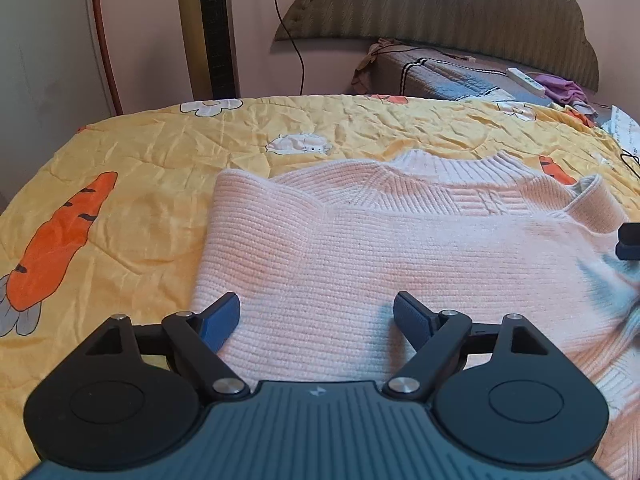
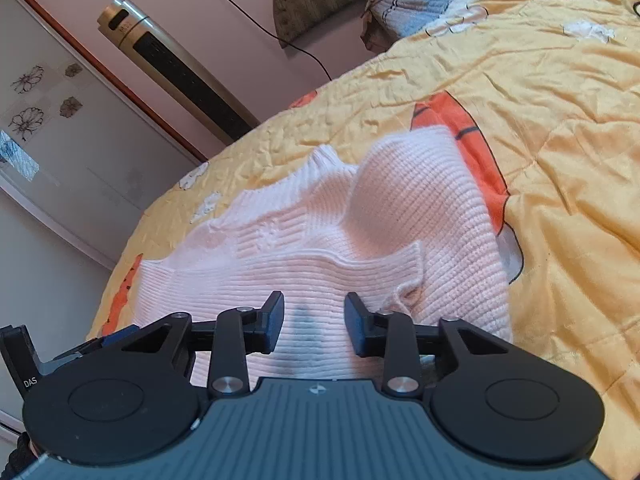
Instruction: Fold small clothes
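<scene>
While the pink knit sweater (image 1: 400, 240) is lying on the carrot-print quilt (image 1: 120, 152) with both sleeves already turned in, we are hovering our left gripper (image 1: 316, 320) and right gripper (image 2: 314, 322) open and empty above it, judging the crosswise fold still undone.

I am working in a home bedroom — a bed under a yellow carrot-print quilt (image 1: 160, 148), a padded headboard (image 1: 440, 0) against the pink wall, a tower fan (image 2: 176, 68) and a wardrobe door (image 2: 60, 120) beside it.
</scene>
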`<state>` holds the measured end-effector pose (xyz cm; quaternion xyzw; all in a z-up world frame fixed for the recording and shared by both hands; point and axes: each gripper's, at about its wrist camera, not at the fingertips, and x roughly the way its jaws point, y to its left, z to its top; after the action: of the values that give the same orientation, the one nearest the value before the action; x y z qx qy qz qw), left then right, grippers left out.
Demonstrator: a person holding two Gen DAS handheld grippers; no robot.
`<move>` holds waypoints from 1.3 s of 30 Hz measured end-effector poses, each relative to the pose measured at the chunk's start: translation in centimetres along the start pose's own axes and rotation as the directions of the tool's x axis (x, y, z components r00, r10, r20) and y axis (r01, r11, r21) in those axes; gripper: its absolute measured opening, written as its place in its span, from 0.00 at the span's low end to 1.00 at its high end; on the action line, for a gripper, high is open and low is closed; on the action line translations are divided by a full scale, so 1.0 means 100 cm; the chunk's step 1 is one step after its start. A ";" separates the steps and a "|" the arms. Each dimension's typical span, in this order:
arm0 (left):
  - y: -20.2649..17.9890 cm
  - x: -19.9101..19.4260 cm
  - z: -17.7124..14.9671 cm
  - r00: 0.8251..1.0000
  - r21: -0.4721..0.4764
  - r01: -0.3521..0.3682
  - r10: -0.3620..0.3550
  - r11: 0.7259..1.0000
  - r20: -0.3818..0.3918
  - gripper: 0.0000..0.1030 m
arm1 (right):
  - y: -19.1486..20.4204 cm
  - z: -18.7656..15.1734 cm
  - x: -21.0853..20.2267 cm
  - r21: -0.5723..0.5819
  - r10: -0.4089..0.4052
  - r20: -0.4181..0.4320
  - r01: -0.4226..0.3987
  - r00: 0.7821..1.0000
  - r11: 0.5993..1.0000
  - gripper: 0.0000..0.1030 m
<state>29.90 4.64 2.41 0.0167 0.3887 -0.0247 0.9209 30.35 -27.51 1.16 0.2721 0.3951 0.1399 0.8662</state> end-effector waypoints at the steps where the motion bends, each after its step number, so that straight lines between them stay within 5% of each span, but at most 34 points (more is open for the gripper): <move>1: 0.000 -0.002 -0.002 1.000 0.001 -0.005 0.005 1.000 0.001 0.82 | 0.005 -0.001 -0.007 -0.023 0.012 0.021 -0.011 1.000 1.000 0.48; 9: -0.006 0.003 -0.013 0.999 0.005 -0.036 0.036 0.999 0.038 0.87 | 0.013 -0.014 0.000 -0.132 -0.068 -0.008 0.066 0.998 0.989 0.53; 22: -0.004 -0.001 -0.026 0.995 0.000 -0.033 0.033 0.999 0.096 0.90 | 0.004 -0.032 0.004 -0.190 -0.023 0.069 0.036 0.997 0.981 0.52; 26: 0.010 -0.040 -0.035 0.990 -0.034 0.042 -0.037 0.999 0.136 0.90 | 0.018 -0.034 -0.011 -0.160 -0.076 0.074 0.087 0.994 0.983 0.56; 32: 0.060 -0.128 -0.087 0.968 -0.154 0.075 -0.035 0.985 0.247 0.91 | 0.030 -0.060 -0.090 -0.151 0.045 0.103 -0.029 0.994 0.988 0.67; 39: 0.097 -0.192 -0.163 0.978 -0.252 0.160 -0.120 0.954 0.168 0.91 | 0.027 -0.134 -0.142 -0.139 0.114 -0.057 -0.121 0.992 0.983 0.70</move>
<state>5.40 15.74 4.93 -0.1358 0.3179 -0.0393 0.9375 10.89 -27.01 4.11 0.2289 0.3883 0.2251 0.8638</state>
